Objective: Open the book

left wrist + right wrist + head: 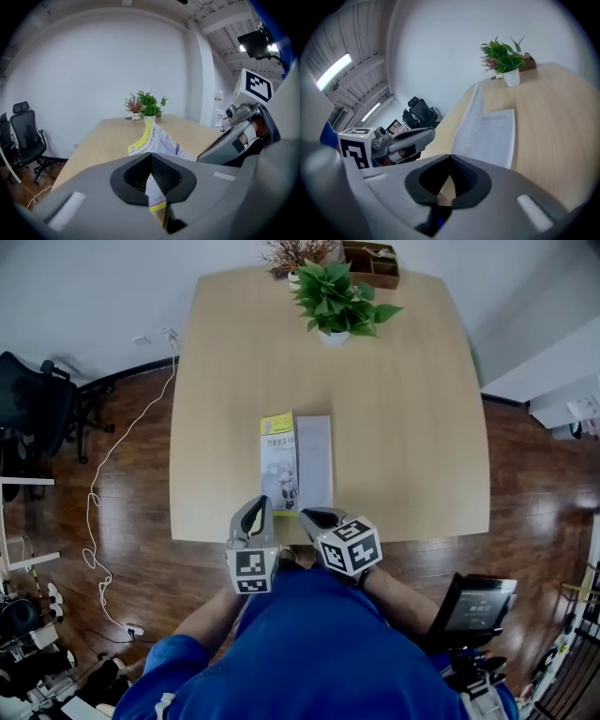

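Grey jaws of the left gripper (151,161) are pressed together on one thin sheet, the yellow-striped cover (140,139) of the single book (313,460), which they hold tilted up off the white page below. The right gripper (450,164) has its jaws closed too, with nothing between them, and its tip sits at the book's near edge, just beside the left gripper (261,507). The book lies on the pale wooden table (412,418), close to the person's side and partly open. At the far edge stand two plants, one leafy green (337,298) and one dried brown (292,253), beside one wooden box (371,262). One black office chair (37,404) stands on the floor to the left.
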